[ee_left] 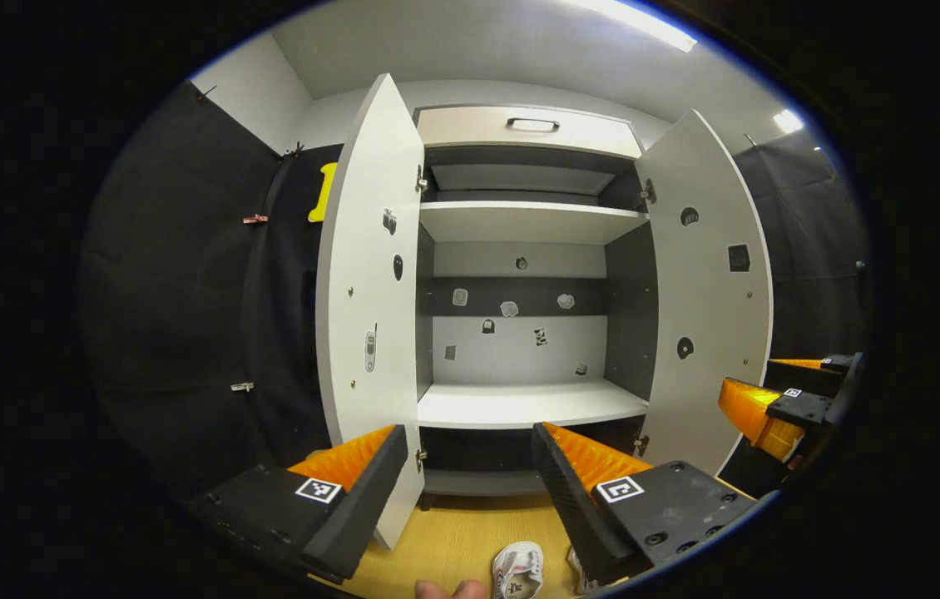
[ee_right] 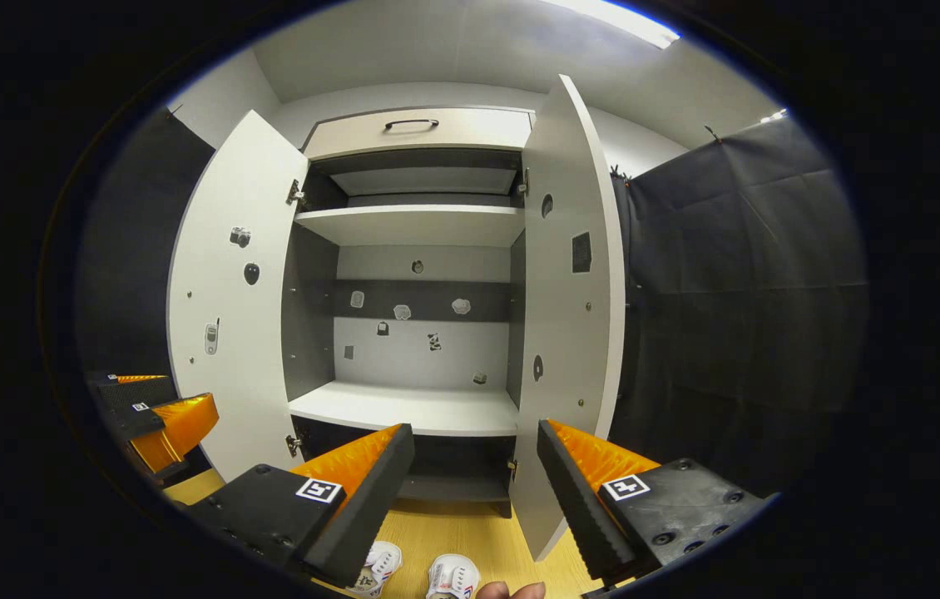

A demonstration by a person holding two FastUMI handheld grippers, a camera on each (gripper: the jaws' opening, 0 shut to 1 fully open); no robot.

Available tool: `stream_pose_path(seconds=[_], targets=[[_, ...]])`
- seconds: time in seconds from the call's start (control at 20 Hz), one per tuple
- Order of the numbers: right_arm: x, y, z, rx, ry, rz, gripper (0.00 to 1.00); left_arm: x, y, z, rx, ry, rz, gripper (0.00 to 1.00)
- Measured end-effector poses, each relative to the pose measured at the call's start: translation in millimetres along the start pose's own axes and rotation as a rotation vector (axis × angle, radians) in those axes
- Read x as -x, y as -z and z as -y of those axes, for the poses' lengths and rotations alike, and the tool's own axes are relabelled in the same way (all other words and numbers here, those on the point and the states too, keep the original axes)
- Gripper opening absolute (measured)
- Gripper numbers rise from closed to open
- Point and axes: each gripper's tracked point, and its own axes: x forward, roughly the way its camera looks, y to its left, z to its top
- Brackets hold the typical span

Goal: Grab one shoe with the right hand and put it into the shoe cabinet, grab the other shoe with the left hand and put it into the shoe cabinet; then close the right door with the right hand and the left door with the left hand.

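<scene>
The shoe cabinet [ee_left: 520, 274] stands against the back wall with both doors swung wide. The left door [ee_left: 370, 308] and the right door [ee_left: 707, 291] each carry a few small stickers on their inner faces. Inside, the upper shelf [ee_left: 530, 223] and the lower shelf [ee_left: 530, 403] are bare boards, and small stickers dot the grey and white back panel between them. Above the shelves sits a drawer [ee_left: 530, 129] with a dark handle, and the low bottom compartment under the lower shelf is too dark to read. The right gripper view shows the same cabinet [ee_right: 420, 283] from a spot further to the right, its shelves likewise without shoes.

The 2 white shoes lie on the wooden floor [ee_left: 453, 532] in front of the cabinet, side by side. In the left gripper view 1 shoe [ee_left: 518, 571] shows between the fingers and the other is mostly hidden behind a finger. In the right gripper view the left shoe [ee_right: 378, 566] and the right shoe [ee_right: 453, 577] sit at the bottom edge.

The left gripper [ee_left: 466, 491] hangs above the floor with its jaws spread wide and nothing between them. The right gripper [ee_right: 474, 491] is equally wide open, gripping nothing and touching nothing. Each gripper also appears at the edge of the other's view, held level beside it.
</scene>
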Motion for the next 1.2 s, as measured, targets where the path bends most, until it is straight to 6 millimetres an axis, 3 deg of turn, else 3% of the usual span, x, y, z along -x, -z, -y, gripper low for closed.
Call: stream_pose_path(seconds=[0.25, 0.45, 0.7, 1.05, 1.2], targets=[[5.1, 11.8, -6.5, -0.009, -0.014, -0.039, 0.98, 2.7, 1.6, -2.1, 0.007, -0.003, 0.001, 0.95], [15.8, 53.0, -20.1, -0.027, -0.041, -0.140, 0.98, 5.2, 7.6, -3.9, 0.012, -0.005, -0.008, 0.95], [38.5, 137.8, -39.0, -0.080, -0.082, -0.351, 0.98, 9.6, 19.0, -9.8, -0.002, -0.012, -0.034, 0.95], [89.2, 285.4, -52.6, -0.185, -0.100, -0.708, 1.00, 20.2, 41.1, -18.7, -0.015, -0.042, -0.079, 0.95], [104.6, 334.1, -56.5, -0.207, -0.102, -0.816, 0.97, 26.8, 49.4, -23.3, -0.013, -0.060, -0.096, 0.95]])
